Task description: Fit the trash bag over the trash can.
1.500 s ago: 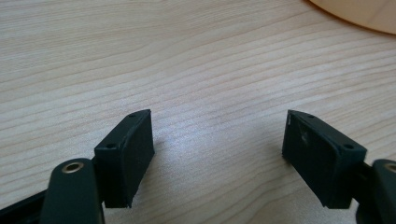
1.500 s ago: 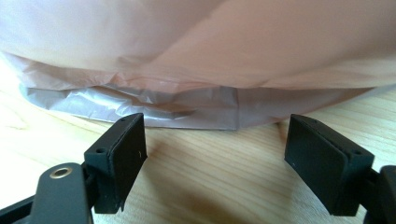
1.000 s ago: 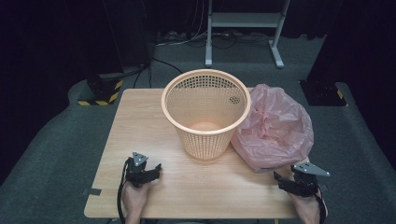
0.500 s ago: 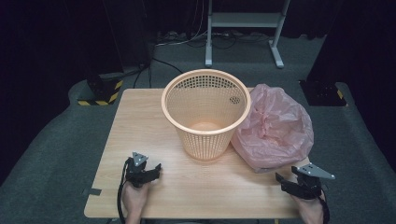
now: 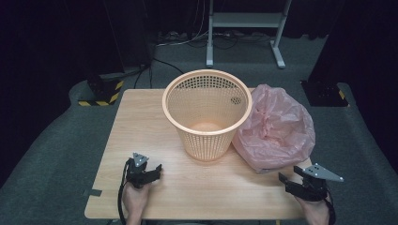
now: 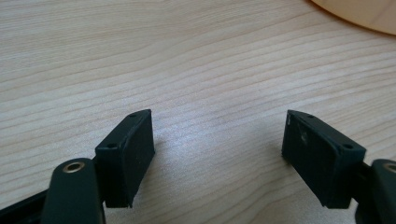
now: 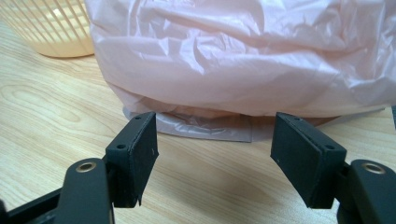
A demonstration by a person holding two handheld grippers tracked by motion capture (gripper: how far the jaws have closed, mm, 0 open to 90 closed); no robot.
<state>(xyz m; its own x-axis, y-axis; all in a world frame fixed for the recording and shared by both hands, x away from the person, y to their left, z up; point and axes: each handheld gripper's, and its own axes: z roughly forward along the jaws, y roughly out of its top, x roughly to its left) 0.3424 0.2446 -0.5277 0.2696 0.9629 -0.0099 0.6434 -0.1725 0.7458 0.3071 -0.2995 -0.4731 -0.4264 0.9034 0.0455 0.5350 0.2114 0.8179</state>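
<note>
Bag (image 5: 277, 129) lies right of basket (image 5: 206, 112) on table (image 5: 141, 122).

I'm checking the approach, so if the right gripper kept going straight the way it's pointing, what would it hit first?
Most likely the pink plastic bag. The right gripper has nothing between its open jaws and points at the bag's lower edge, which lies on the table just ahead. How far off that edge is, I can't tell.

A light wooden table (image 5: 141, 122) stands on grey carpet (image 5: 56, 154). Beyond it rise a white metal stand (image 5: 244, 21), cables and black curtains; a yellow-black striped block (image 5: 104, 89) sits far left.
</note>
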